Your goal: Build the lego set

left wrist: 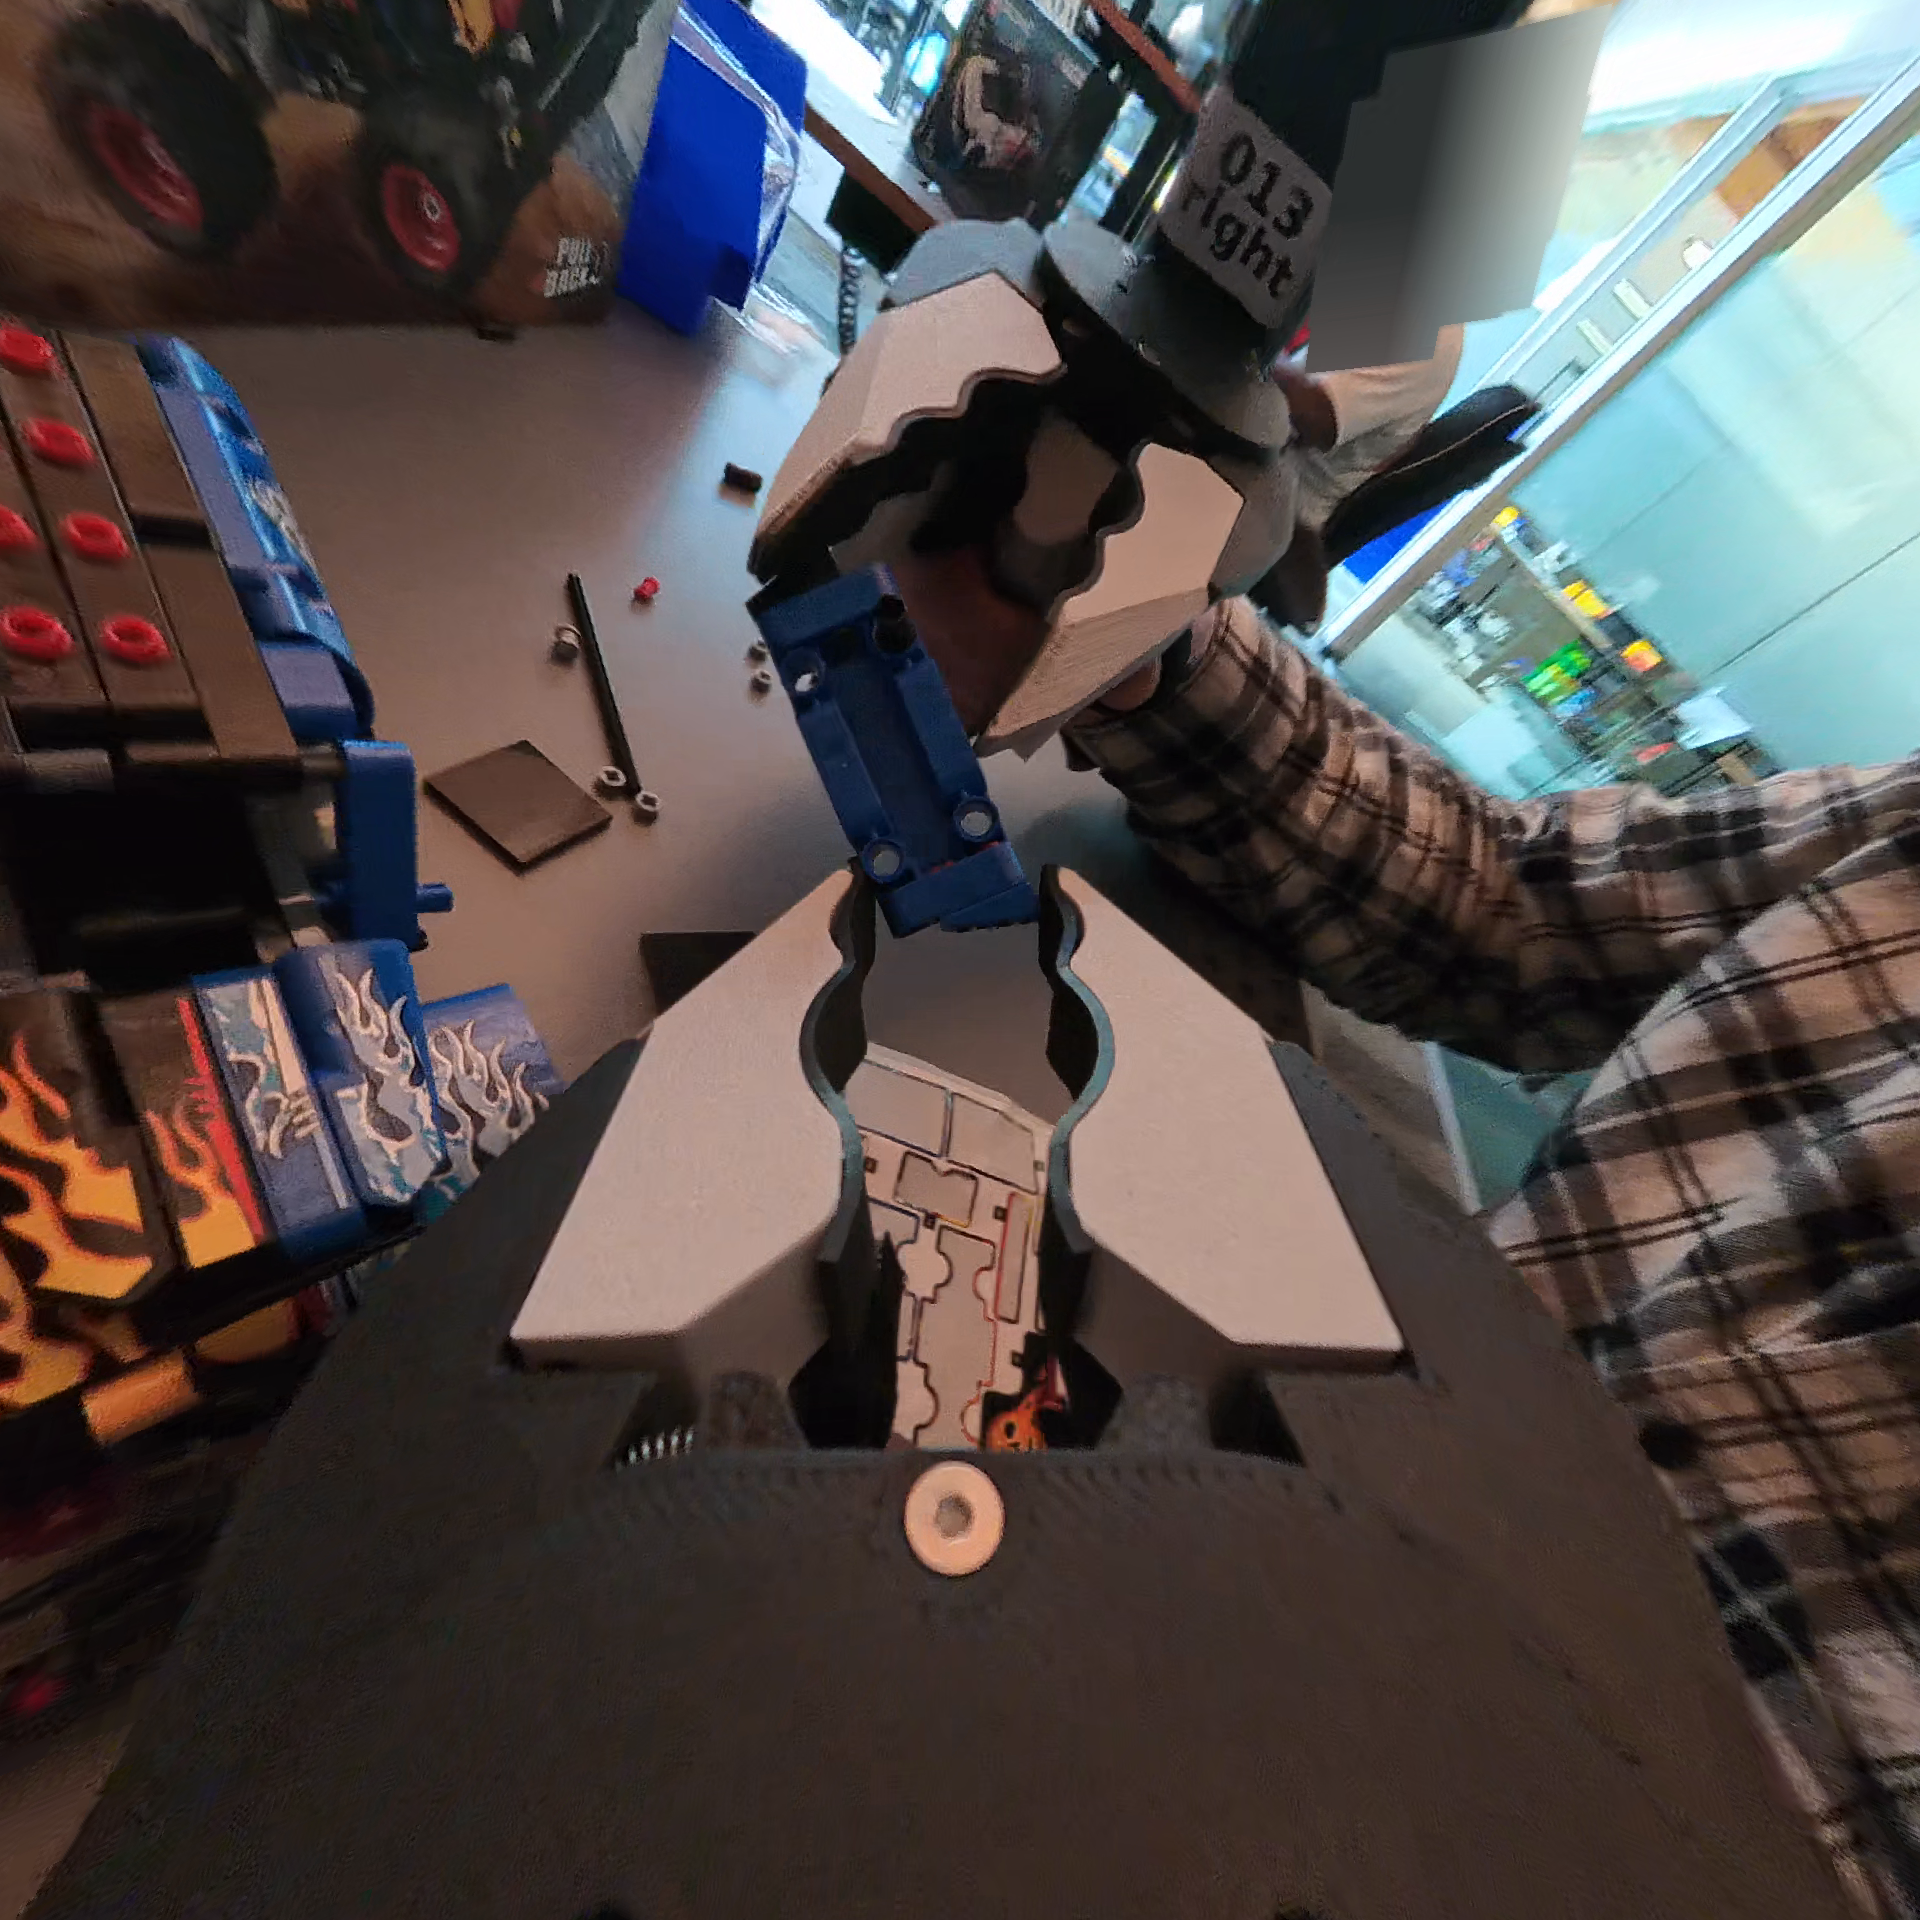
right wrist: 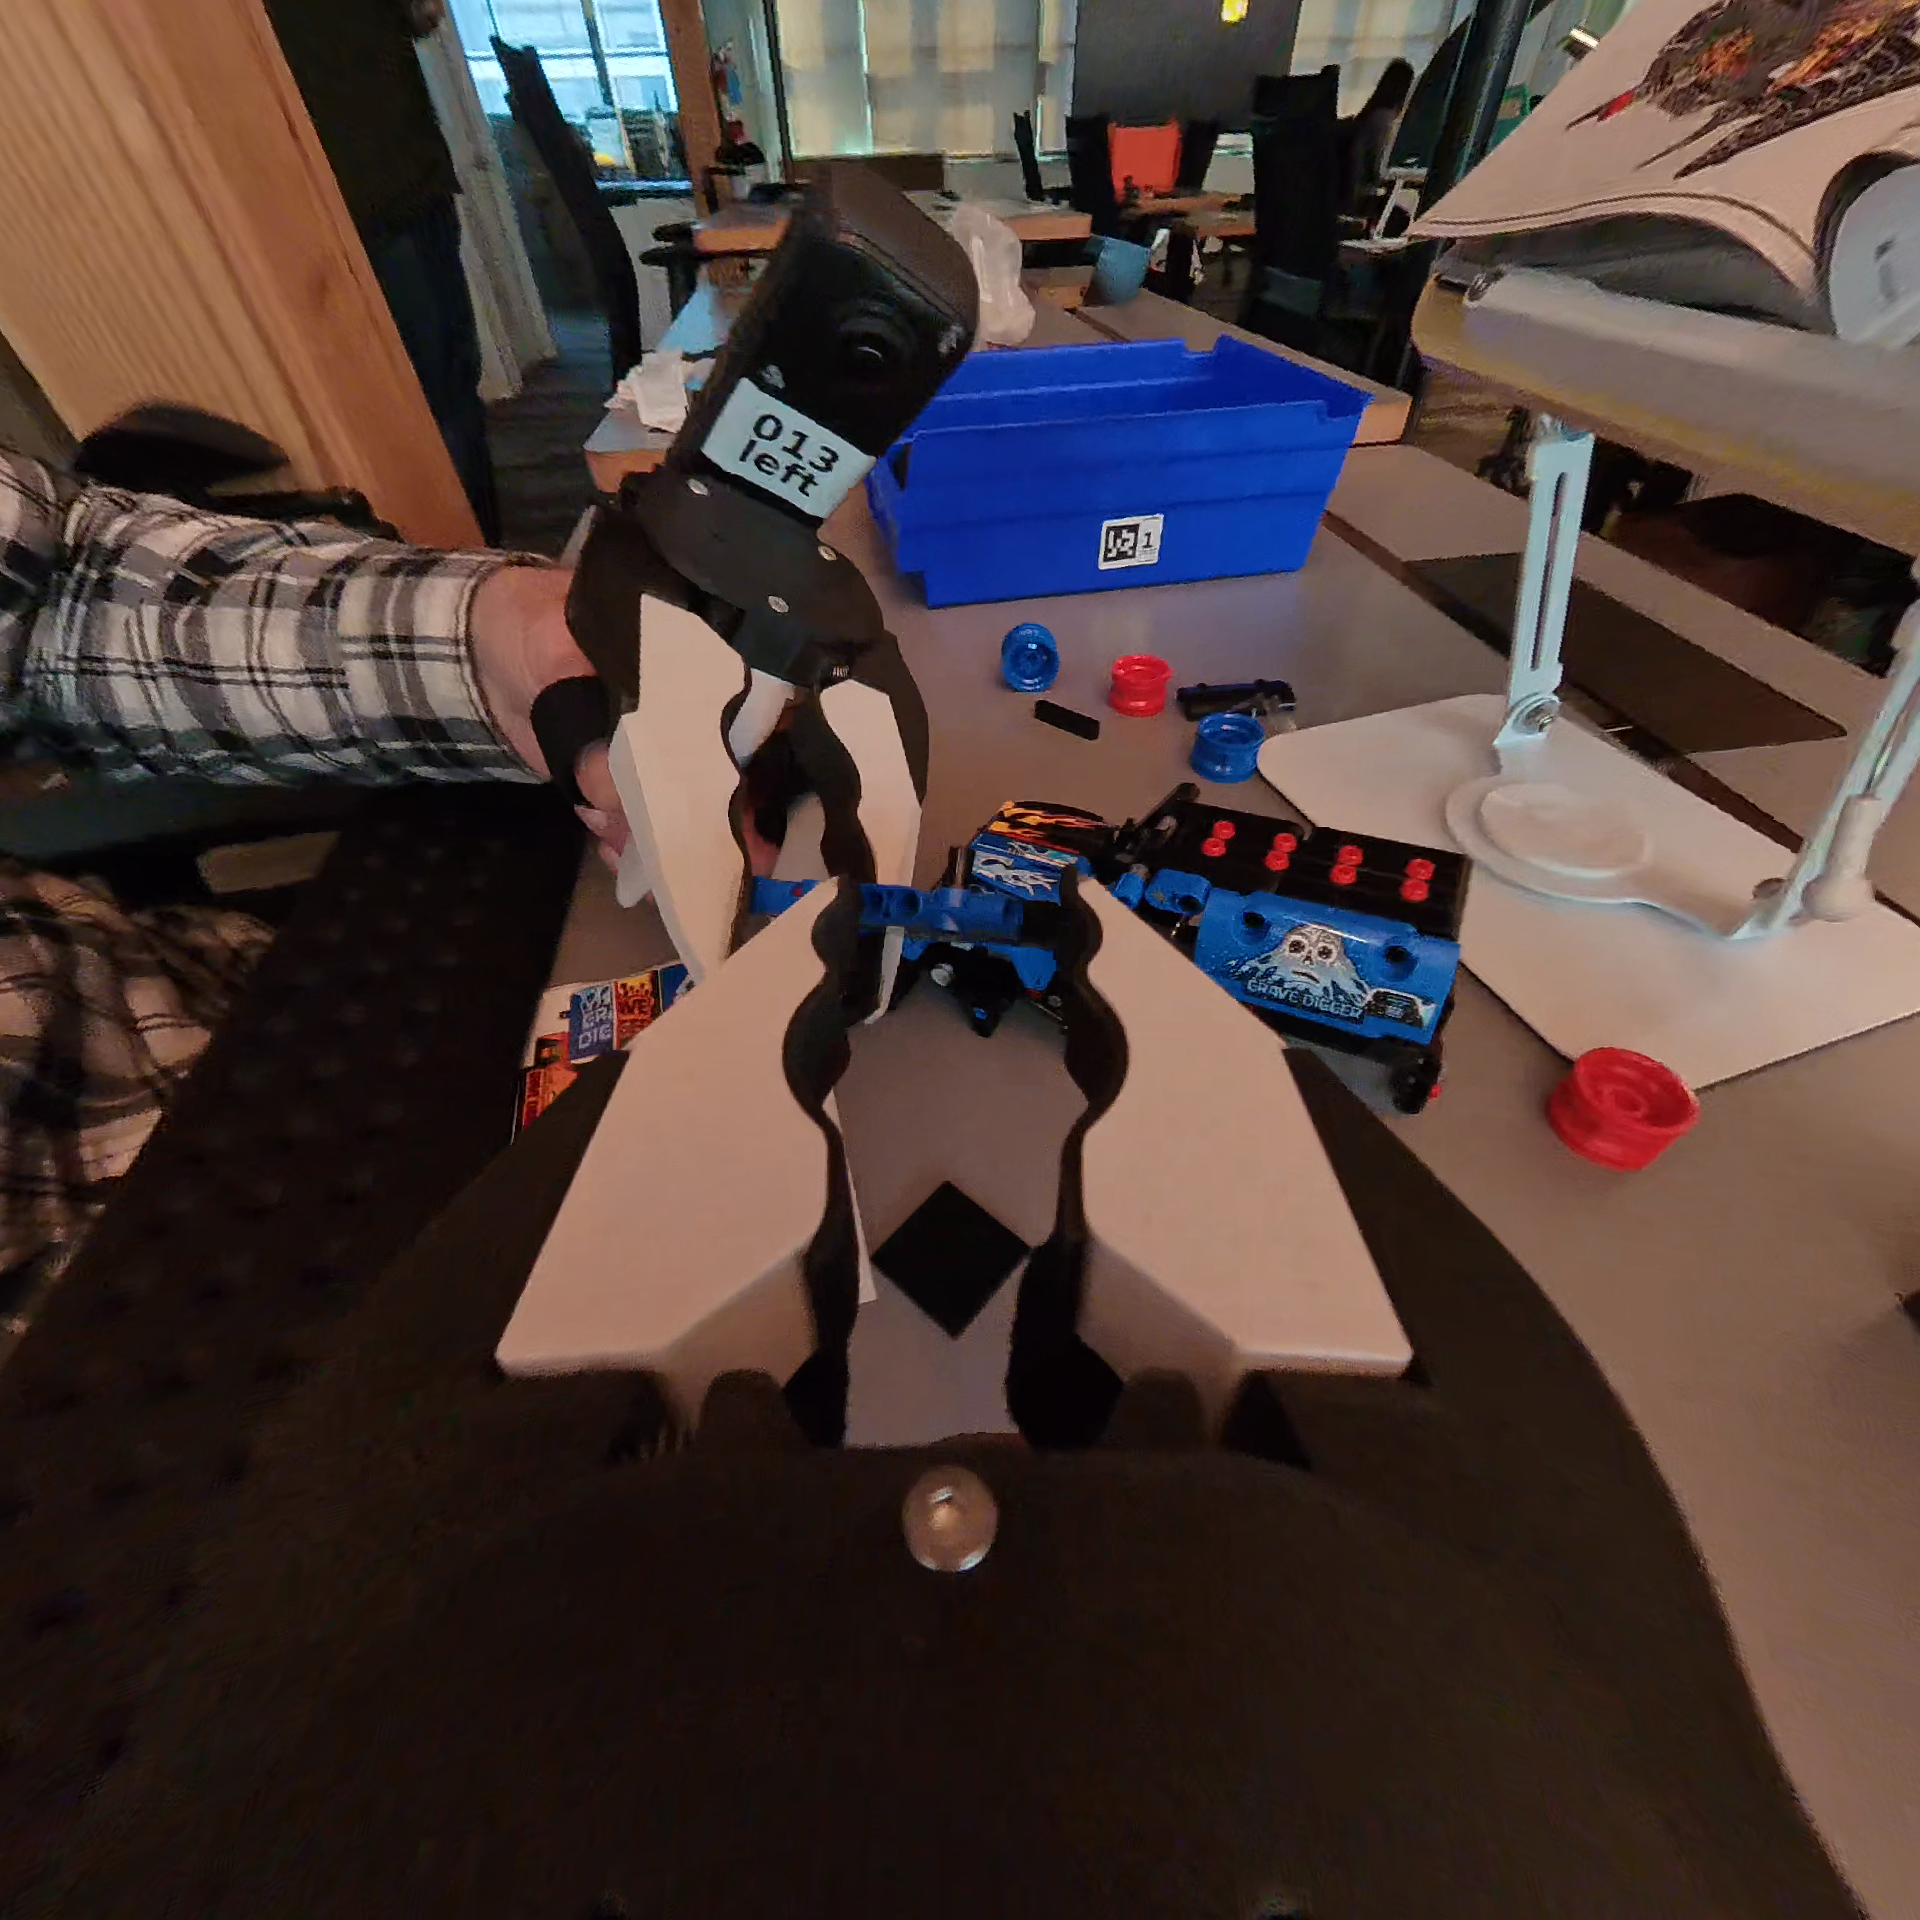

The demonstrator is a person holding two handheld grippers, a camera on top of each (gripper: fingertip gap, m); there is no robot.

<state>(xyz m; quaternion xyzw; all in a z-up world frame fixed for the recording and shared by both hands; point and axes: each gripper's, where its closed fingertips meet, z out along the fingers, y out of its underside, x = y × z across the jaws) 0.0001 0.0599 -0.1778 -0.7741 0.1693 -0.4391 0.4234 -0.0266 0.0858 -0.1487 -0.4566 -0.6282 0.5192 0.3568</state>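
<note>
so your left gripper (left wrist: 956, 914) has its fingertips pinched on the lower end of the blue lego piece (left wrist: 891, 750), and your right gripper (right wrist: 961, 920) is clamped on the other end of the same piece, so it's held in the air between the two, above the grey table (left wrist: 488, 499). the piece is a longish blue technic panel, tilted, with round pin holes near both ends, raised ribs along its sides and a black pin stuck in near the top. in the right wrist view it shows edge-on as a thin blue bar (right wrist: 935, 909) running across between your fingertips, with the left gripper's white fingers (right wrist: 665, 790) coming down onto it from the upper left.

just past the piece, on the table, sits the half-built truck body (right wrist: 1320, 925): blue side panel with a skull graphic, black top with rows of red pins, flame stickers in orange and in blue-white on the near end. a flat black square tile (left wrist: 516, 800) lies near it, next to a long black axle (left wrist: 603, 686) and a few tiny grey and red bits. farther out are loose wheel hubs, two blue (right wrist: 1029, 657) and two red (right wrist: 1621, 1107), a blue bin (right wrist: 1112, 468) behind them, and a white stand (right wrist: 1538, 644) holding the open instruction booklet (right wrist: 1714, 135) on the right. a sticker sheet (right wrist: 597, 1013) lies under your left gripper.
</note>
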